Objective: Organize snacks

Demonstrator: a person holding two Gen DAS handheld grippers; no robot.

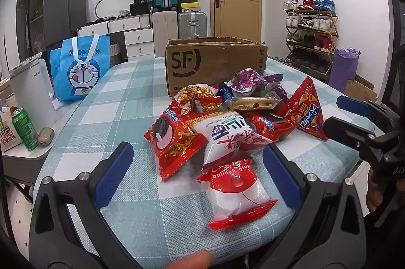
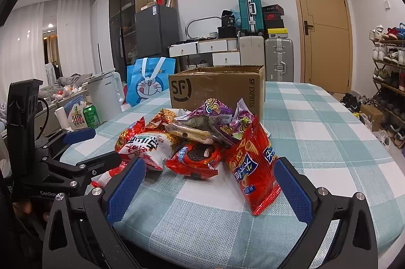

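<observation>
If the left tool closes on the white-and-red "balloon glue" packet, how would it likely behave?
The balloon glue packet looks puffy and sealed, so probably light and squashy. Its glossy film may slip between the open left tool. It lies flat on the tablecloth, unlikely to roll.

The snack pile [image 1: 235, 117] hides the lower front of the cardboard box [image 1: 215, 61], and the inside of the box is not visible. Several packets lie under others, so their labels are partly covered. In the right wrist view the shoe rack [image 2: 389, 71] is cut by the right edge.
</observation>
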